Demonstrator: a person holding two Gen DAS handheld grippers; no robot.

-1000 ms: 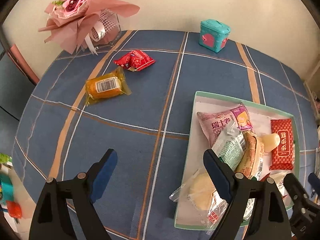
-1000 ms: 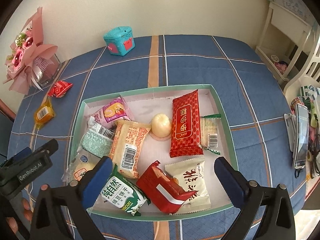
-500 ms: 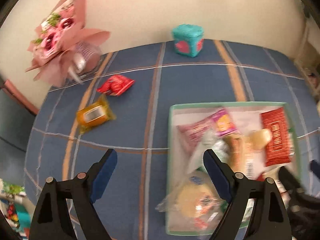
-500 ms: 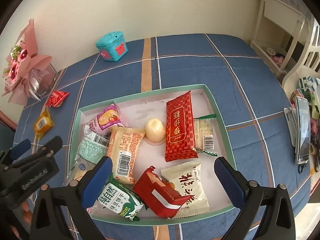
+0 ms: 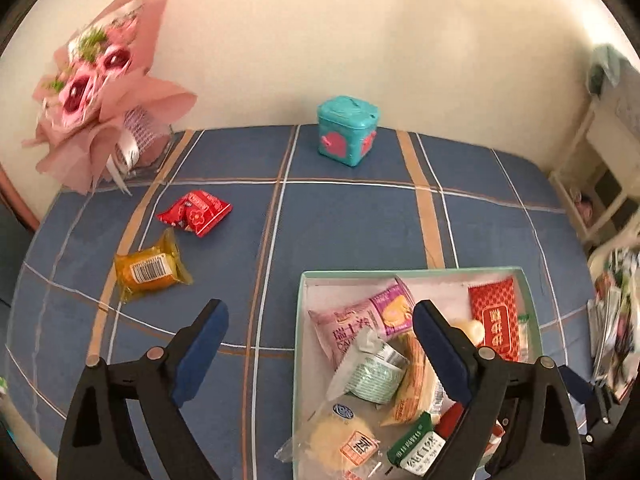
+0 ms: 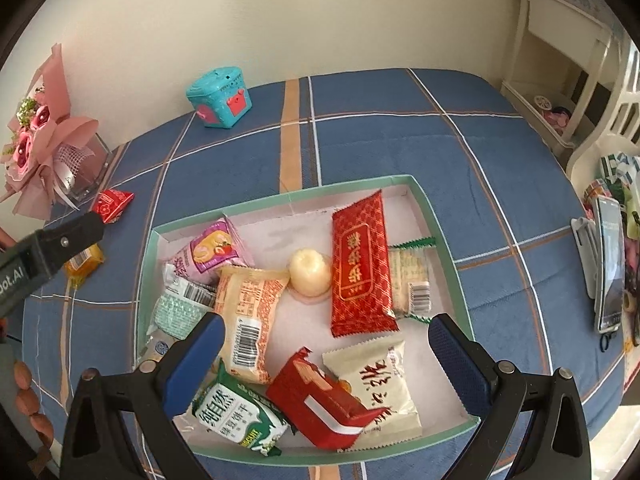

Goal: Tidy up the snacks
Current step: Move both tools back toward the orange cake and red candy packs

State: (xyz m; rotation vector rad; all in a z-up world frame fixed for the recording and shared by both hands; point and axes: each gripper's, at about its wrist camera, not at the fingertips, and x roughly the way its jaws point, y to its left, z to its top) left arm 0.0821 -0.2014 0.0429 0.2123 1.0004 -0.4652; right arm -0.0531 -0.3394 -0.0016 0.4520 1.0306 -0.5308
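While the left tongs [image 5: 320,344] are opening with nothing between them above the blue checked worktop [image 5: 340,220], the right tongs [image 6: 326,356] hang wide open and empty over the shallow green-rimmed cardboard tray [image 6: 440,220] full of wrapped snacks. Two snacks lie outside it, near each other: a small red foil packet [image 5: 196,213] and an orange clear-wrapped cake [image 5: 149,269].

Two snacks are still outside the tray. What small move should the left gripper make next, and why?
Probably move the left gripper, jaws opening and empty, toward the orange snack. It and the red snack lie on the tablecloth outside the tray; the orange one is nearer.
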